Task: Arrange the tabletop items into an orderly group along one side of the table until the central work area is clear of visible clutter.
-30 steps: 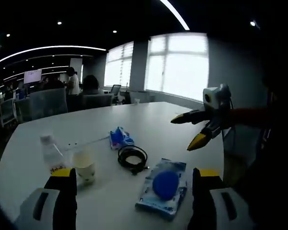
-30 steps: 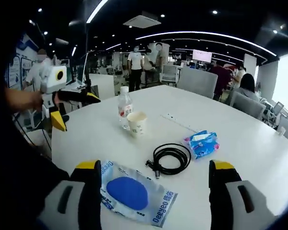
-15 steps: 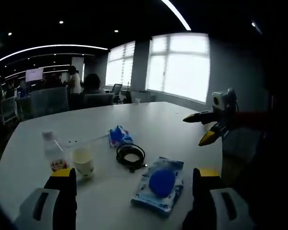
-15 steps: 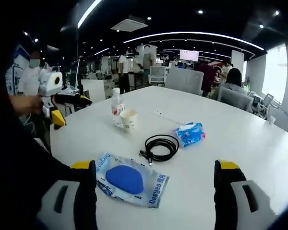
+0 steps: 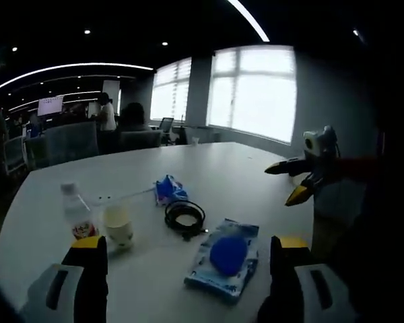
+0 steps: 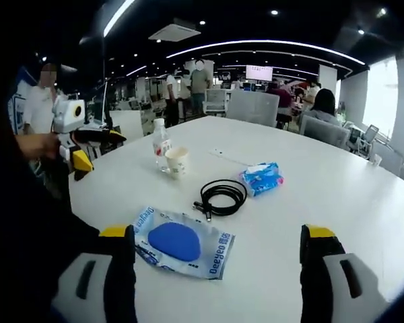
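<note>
Your left tongs (image 5: 186,269) hang spread wide above the near edge of the white surface (image 5: 229,171), pinching nothing, and in the left gripper view your right tongs (image 5: 291,182) hover off the surface's right rim, their yellow-tipped jaws also apart. In the right gripper view your right tongs (image 6: 217,259) frame the clutter with jaws wide and bare, while your left tongs (image 6: 94,148) float off the left rim. The items lie loosely across the middle of the surface: the wipes pack with the blue lid (image 6: 183,241) lies nearest you, the coiled black cable (image 6: 222,196) just past it, the small blue tissue packet (image 6: 260,177) beside the cable, and the paper cup (image 6: 176,161) right against the clear water bottle (image 6: 161,142) off to the left.
</note>
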`<state>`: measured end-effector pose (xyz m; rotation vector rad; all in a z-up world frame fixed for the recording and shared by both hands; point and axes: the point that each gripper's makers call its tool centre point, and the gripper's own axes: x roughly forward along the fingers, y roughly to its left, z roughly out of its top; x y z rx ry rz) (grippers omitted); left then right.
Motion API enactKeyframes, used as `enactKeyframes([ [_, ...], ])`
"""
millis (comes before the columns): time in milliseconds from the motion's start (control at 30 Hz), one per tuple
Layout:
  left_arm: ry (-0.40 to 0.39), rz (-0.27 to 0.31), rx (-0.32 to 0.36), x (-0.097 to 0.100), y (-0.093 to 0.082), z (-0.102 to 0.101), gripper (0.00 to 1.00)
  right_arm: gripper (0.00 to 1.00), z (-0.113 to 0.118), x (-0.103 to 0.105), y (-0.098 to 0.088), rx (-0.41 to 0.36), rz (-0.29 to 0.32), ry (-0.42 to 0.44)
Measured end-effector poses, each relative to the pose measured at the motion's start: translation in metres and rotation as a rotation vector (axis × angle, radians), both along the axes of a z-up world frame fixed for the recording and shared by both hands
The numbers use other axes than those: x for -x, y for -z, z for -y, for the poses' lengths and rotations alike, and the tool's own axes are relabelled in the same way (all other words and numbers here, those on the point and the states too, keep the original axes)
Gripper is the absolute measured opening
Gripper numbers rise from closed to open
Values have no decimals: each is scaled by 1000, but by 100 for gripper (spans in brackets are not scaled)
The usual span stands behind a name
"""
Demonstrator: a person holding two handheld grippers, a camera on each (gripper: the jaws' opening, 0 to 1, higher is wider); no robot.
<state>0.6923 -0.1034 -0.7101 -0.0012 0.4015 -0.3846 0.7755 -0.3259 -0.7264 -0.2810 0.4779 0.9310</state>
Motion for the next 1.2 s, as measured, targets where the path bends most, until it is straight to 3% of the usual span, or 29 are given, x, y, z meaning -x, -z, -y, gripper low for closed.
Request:
enactKeyframes([
  [233,38,-24,-23,-10,7,12,98,94,-1,-3,4,-5,-11,18],
  [567,126,-51,-2,-33,21,49,94,87,-2,-10,16,-1,-28,47],
  [933,137,-72,10,-64,29,65,85,71,1,-21,35,28,-43,83],
  [1200,113,-93,26,-92,34,71,79,64,-6,-34,43,18,-61,98],
])
